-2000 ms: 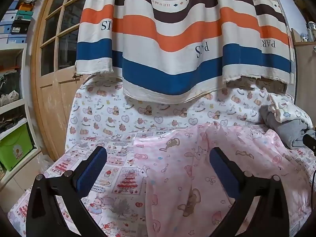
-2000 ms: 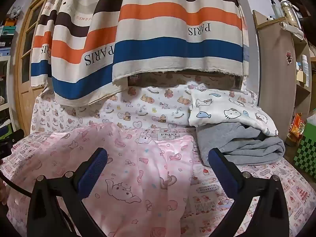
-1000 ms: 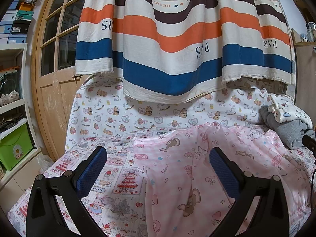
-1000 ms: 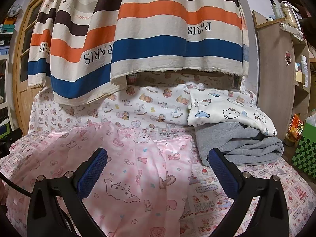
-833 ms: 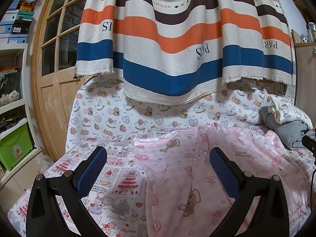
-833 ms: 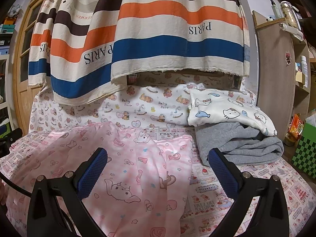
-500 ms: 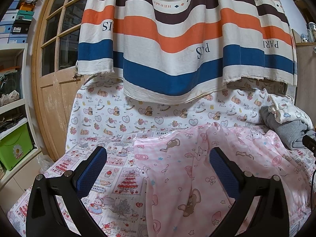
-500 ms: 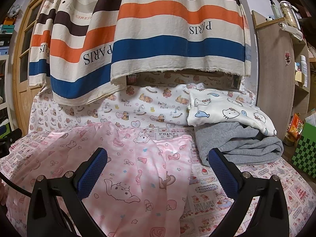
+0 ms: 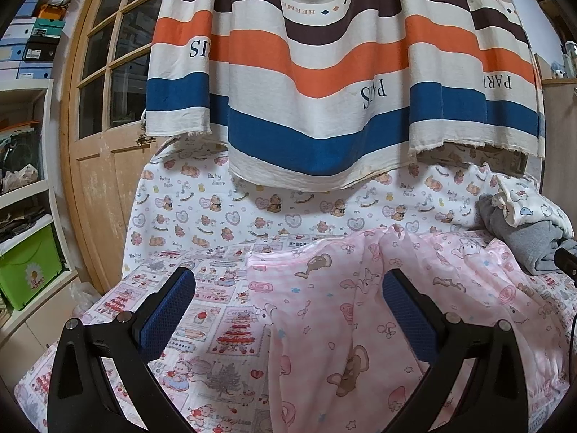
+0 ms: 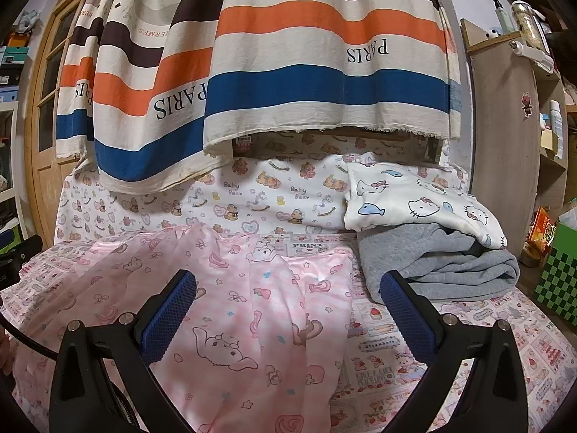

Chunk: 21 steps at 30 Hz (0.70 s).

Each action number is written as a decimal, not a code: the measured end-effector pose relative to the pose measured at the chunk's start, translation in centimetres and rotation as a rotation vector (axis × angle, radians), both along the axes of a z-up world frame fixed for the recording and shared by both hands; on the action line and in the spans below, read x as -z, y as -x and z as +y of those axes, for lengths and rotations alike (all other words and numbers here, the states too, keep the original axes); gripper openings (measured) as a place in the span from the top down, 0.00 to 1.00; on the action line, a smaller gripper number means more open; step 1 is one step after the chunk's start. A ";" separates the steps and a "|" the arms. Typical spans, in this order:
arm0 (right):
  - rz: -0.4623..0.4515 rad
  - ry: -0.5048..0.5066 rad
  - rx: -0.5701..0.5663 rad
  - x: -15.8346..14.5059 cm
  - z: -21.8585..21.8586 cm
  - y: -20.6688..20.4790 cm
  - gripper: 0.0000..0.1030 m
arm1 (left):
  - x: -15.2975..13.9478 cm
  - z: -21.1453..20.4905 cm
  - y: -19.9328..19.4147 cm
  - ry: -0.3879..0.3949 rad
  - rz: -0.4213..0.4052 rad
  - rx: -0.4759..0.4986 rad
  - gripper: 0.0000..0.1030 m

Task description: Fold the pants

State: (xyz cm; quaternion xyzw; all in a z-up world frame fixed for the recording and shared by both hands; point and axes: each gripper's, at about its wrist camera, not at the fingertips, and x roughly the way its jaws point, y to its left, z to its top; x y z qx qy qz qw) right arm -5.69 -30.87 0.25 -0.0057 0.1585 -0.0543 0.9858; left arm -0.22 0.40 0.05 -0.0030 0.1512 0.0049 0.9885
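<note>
Pants (image 9: 378,310), pink with cartoon prints, lie spread flat across the patterned sheet (image 9: 202,310), just beside a grey garment (image 10: 443,263) with a white kitten-print one (image 10: 414,198) on top. Over the last two seconds almost nothing has changed: my left claw (image 9: 288,299) and right claw (image 10: 288,299) keep hovering above the cloth, both spread wide and holding nothing (only a slight drift of the view). So folding, I judge, has not started; I've yet to pick an edge.
</note>
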 end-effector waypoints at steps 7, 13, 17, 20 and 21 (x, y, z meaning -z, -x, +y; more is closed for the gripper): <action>0.001 0.000 -0.008 0.0 0.1 0.1 0.00 | 0.0 0.0 0.1 0.000 0.001 -0.001 0.00; 0.002 0.001 -0.010 0.0 0.2 -0.1 0.00 | 0.0 0.0 0.0 -0.001 0.000 0.000 0.00; 0.002 0.001 -0.010 0.0 0.2 0.0 0.00 | 0.0 0.1 0.1 0.005 -0.005 0.001 0.00; 0.002 0.000 -0.013 0.0 0.2 0.0 0.00 | 0.0 0.1 0.1 0.003 -0.005 0.000 0.00; 0.003 0.002 -0.011 0.0 0.3 0.0 0.00 | 0.1 0.1 0.1 0.002 -0.002 -0.005 0.00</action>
